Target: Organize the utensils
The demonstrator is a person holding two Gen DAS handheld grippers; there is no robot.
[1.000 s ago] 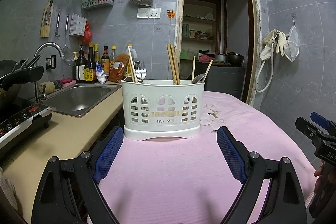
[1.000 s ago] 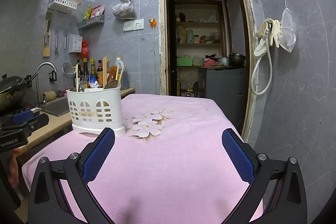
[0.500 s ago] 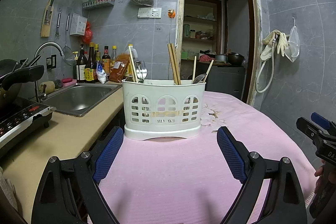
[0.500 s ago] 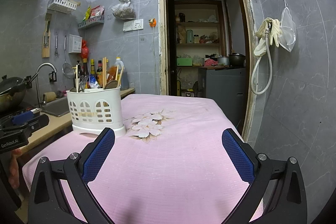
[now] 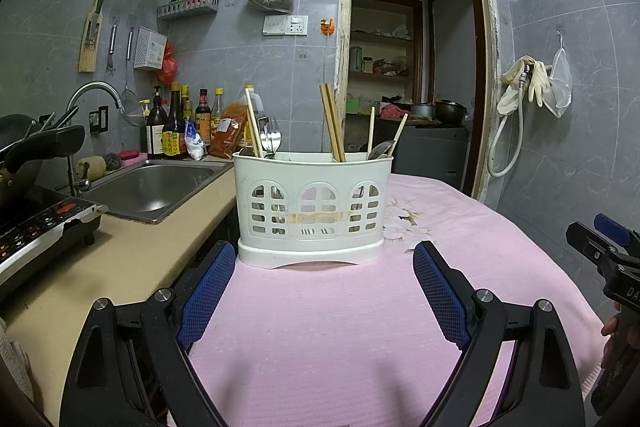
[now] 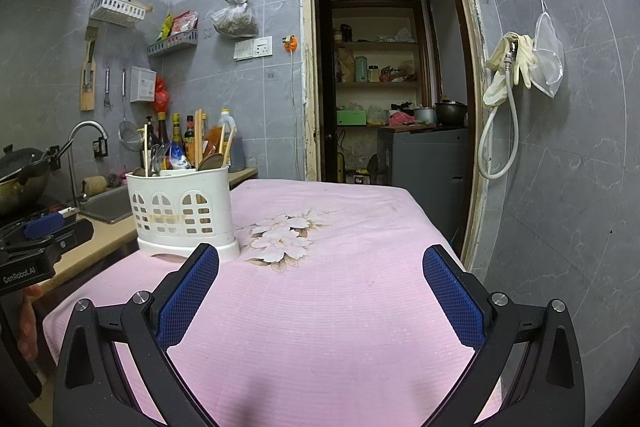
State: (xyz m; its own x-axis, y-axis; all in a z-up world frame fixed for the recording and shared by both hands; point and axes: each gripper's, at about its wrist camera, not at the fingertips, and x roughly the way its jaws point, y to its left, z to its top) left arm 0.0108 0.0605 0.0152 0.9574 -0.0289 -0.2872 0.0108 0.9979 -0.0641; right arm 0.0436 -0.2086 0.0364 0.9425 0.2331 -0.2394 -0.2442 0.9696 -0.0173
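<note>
Blue mesh pads line our left claw [image 5: 324, 283], which hangs spread wide and empty just short of the caddy [image 5: 313, 207]; our right claw [image 6: 320, 291] is likewise splayed and holds nothing, over bare pink cloth [image 6: 320, 307] with the caddy off to its left. The white plastic caddy stands upright on the cloth near the counter [image 5: 104, 259] edge, split into compartments that mix chopsticks [image 5: 333, 125], a fork [image 5: 274, 141] and a spoon [image 5: 380, 149]. We judge the chopsticks light, stiff and thin, apt to roll or twist between the pads, so we would pinch them near their upper ends, well above the rim. The metal pieces look smooth and slippery, heavier at the head; a grip low on the exposed part seems safest. The caddy itself seems light and may tip if a utensil snags.
</note>
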